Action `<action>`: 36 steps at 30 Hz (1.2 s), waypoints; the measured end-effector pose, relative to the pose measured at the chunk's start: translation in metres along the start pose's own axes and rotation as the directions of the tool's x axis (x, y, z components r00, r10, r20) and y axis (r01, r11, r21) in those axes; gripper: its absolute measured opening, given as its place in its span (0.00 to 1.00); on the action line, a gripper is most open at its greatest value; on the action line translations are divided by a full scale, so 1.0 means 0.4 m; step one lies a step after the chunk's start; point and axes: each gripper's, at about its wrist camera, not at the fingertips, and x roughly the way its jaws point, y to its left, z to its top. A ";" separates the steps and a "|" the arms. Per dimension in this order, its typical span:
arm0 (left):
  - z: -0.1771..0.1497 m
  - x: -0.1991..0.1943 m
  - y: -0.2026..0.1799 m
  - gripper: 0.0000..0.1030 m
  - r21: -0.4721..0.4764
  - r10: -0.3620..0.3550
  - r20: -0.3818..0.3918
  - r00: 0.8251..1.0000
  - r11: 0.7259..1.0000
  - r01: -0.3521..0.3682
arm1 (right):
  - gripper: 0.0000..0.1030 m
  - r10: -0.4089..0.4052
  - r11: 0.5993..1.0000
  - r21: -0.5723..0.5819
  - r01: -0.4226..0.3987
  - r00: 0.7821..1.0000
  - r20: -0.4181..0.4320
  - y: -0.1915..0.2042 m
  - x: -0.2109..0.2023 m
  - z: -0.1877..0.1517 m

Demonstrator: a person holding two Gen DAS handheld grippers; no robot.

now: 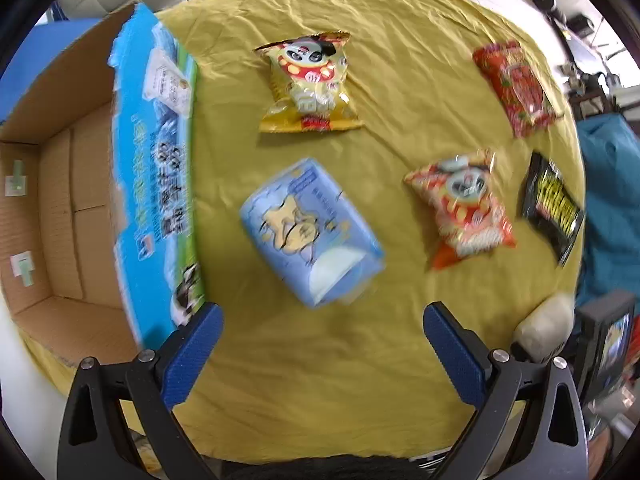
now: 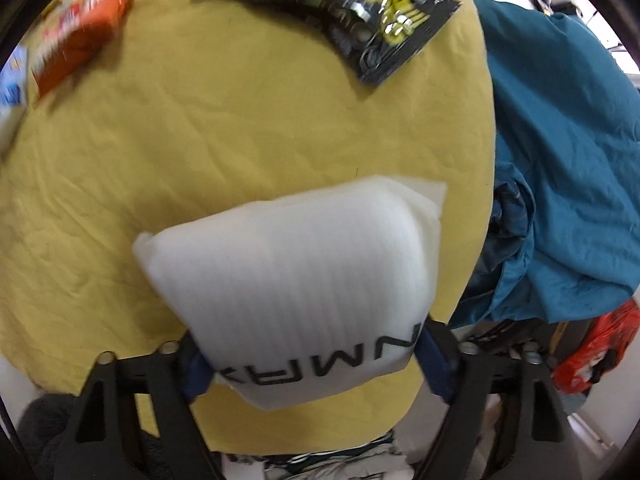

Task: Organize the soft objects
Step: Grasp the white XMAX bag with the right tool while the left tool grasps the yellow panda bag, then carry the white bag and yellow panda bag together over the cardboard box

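L gripper [image 1: 322, 336] hangs over the yellow cloth [image 1: 320, 380] w/ jaws wide, nothing between them; blue tissue pack [image 1: 310, 232] lies just beyond its tips, open cardboard box [image 1: 64, 200] at the left edge. R gripper [image 2: 310, 364] has its pads pressed on a white foam pouch [image 2: 280, 264] at the near right of the cloth. Farther off lie a yellow snack bag [image 1: 310, 84], orange snack bag [image 1: 464, 208], red snack bag [image 1: 516, 88] and black snack bag [image 2: 344, 12], all apart.
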 end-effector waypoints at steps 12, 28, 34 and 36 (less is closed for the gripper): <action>0.330 -0.018 -0.022 0.89 0.024 0.196 0.112 0.974 0.980 -0.200 | 0.74 0.147 0.978 0.138 -0.158 0.985 0.087 -0.119 -0.191 0.158; 0.414 0.163 -0.026 0.59 0.097 0.133 0.001 0.991 0.986 -0.133 | 0.73 0.075 0.972 0.214 -0.094 0.993 0.092 -0.100 -0.252 0.427; 0.389 0.135 -0.038 0.49 0.117 0.155 0.037 0.987 0.980 -0.158 | 0.71 0.055 0.979 0.193 -0.071 0.995 0.089 -0.058 -0.279 0.448; 0.376 0.122 -0.029 0.47 0.111 0.142 0.042 0.989 0.983 -0.146 | 0.70 0.055 0.979 0.190 -0.072 0.994 0.093 -0.059 -0.280 0.443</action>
